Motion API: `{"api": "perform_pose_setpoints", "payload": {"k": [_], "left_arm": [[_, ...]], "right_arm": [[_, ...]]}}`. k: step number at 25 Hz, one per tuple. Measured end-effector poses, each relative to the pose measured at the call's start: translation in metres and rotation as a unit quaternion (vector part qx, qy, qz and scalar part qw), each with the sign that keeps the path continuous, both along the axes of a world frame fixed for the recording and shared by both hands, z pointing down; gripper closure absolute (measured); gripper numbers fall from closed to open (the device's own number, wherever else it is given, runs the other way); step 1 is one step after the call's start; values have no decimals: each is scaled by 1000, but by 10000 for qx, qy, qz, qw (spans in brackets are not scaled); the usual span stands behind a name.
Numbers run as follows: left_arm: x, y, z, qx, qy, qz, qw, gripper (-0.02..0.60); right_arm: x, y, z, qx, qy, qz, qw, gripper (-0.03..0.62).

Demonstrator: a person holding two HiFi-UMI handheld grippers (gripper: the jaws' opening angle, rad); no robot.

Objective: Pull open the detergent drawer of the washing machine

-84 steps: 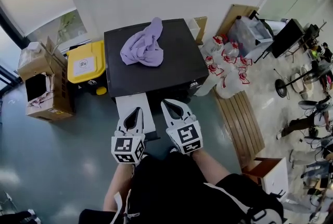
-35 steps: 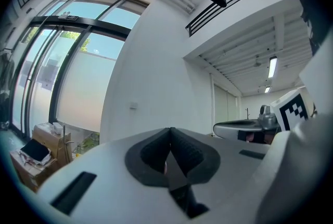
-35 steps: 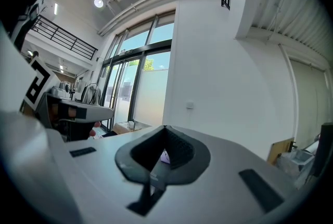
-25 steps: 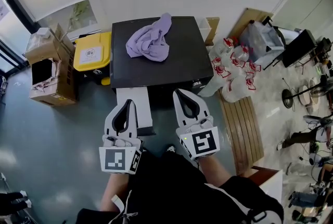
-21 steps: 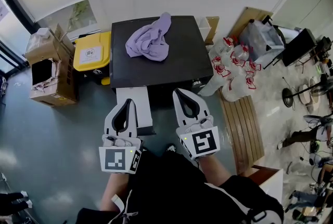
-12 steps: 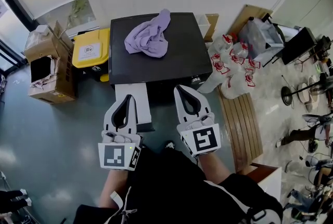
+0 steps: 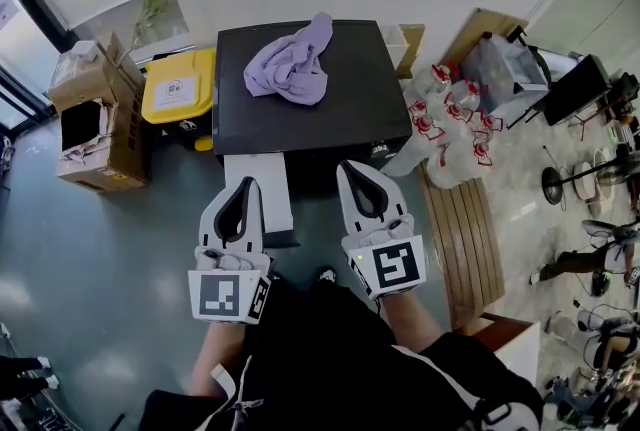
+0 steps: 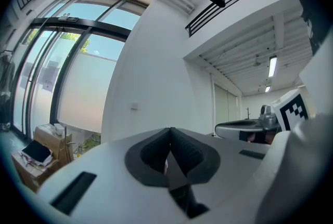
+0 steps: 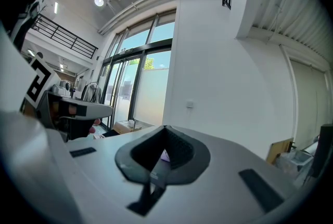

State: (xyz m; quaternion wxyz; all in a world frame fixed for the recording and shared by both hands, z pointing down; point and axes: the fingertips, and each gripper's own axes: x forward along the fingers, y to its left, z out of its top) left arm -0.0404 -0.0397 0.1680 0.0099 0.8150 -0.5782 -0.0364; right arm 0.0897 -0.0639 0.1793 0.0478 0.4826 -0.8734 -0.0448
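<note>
The washing machine has a black top with a purple cloth bunched on it. Its white detergent drawer sticks out of the front at the left. In the head view my left gripper is shut and empty, its tip over the drawer's near half. The right gripper, also shut and empty, hovers beside the drawer in front of the machine's edge. Each gripper view shows its own jaws pressed together, left and right, with only walls and windows beyond.
A yellow-lidded bin and open cardboard boxes stand left of the machine. To its right lie clear bags with red print, a clear plastic crate and a slatted wooden board. The person's dark clothing fills the bottom.
Both grippers stay shut and hold their places. The drawer stands out in every frame. Only the head view drifts slightly.
</note>
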Motion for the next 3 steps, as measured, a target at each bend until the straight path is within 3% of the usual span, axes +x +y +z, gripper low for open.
{"api": "perform_pose_setpoints", "payload": {"k": [3], "left_arm": [[-2,0,2,-8,-9,6,10000,560]], "right_arm": [[-1,0,2,-9,-1,2,10000,588]]}}
